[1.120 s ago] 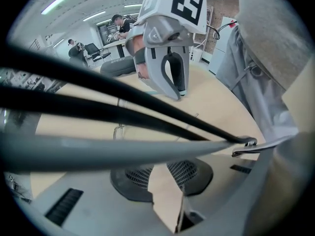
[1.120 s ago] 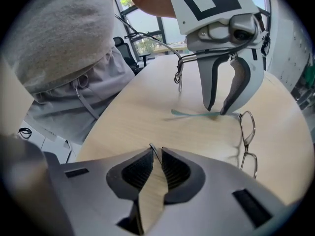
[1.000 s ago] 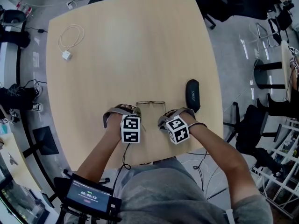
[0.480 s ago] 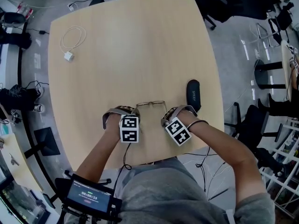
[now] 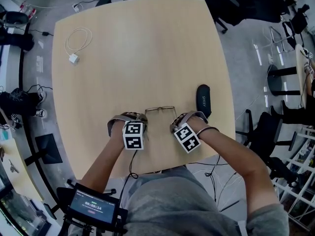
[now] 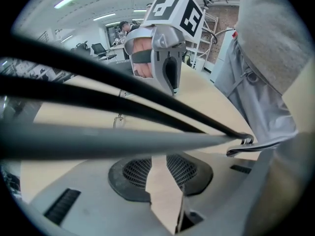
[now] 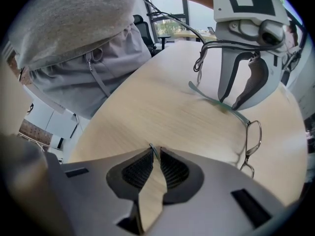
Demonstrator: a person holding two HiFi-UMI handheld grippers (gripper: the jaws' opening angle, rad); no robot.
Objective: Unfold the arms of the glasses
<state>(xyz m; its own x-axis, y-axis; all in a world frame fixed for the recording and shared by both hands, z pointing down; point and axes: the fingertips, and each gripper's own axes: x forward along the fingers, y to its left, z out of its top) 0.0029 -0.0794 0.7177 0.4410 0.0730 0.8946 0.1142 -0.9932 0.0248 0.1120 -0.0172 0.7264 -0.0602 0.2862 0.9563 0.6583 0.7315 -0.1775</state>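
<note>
Evidently light, bendy glasses (image 5: 159, 108). Sensibly, the right gripper (image 7: 153, 154) pinches one arm's tip; the left gripper (image 6: 160, 167) gapes astride the other.

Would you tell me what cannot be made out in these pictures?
- Left claw grip: in the left gripper view the glasses' blurred arm crosses its tips.
- Glasses hinges: head view, too small.
- Print on the glasses case: head view, too small.
</note>
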